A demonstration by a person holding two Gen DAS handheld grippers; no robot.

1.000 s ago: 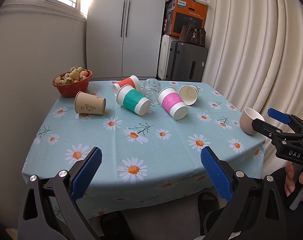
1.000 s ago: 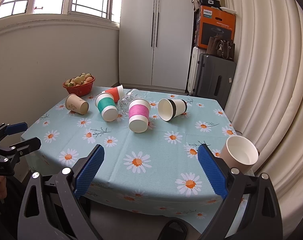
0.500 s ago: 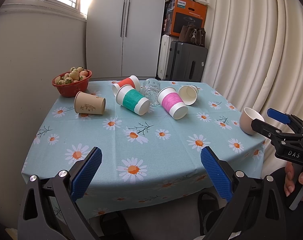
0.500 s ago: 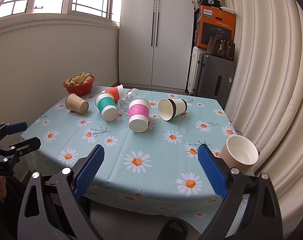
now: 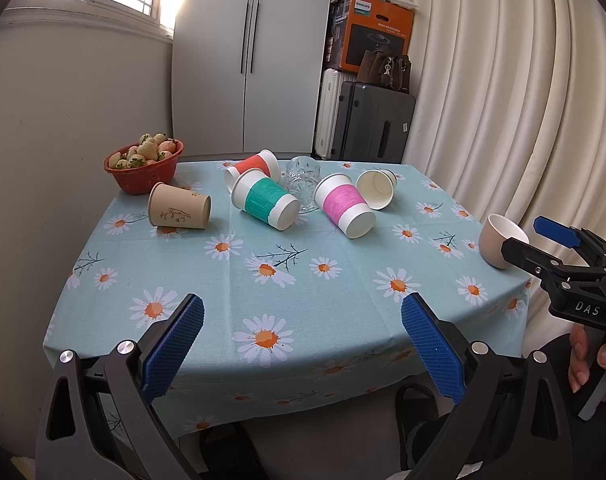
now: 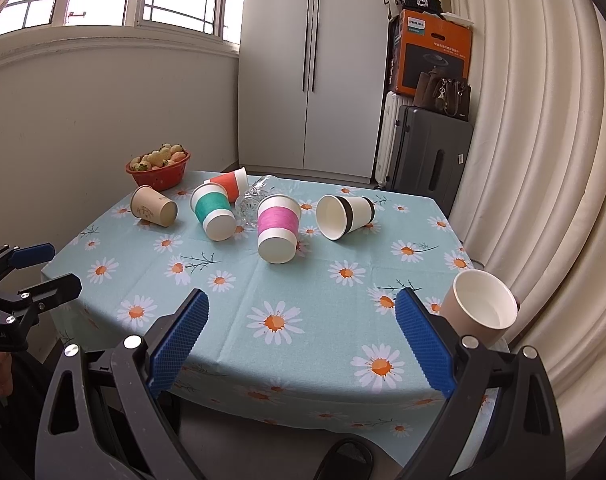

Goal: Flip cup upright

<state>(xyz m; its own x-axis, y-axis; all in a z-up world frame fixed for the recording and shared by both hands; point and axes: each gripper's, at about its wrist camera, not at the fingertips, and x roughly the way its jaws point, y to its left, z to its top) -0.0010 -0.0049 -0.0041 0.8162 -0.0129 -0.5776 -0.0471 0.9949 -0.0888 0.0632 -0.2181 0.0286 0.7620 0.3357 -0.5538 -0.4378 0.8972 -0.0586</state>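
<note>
Several cups lie on their sides on a daisy tablecloth (image 5: 263,264): a brown paper cup (image 5: 179,211), a green-sleeved cup (image 5: 265,204), a red-sleeved cup (image 5: 251,166), a clear glass (image 5: 301,180), a pink-sleeved cup (image 5: 345,210), a white cup with a black band (image 6: 345,216) and a beige cup (image 6: 479,308) at the right edge. My left gripper (image 5: 301,344) is open and empty at the table's near edge. My right gripper (image 6: 301,340) is open and empty, its right finger just beside the beige cup.
A red bowl of strawberries (image 5: 143,164) stands at the far left corner. Behind the table are a white cupboard (image 5: 251,56), suitcases (image 5: 377,124) with an orange box on top, and a cream curtain (image 5: 503,100) along the right.
</note>
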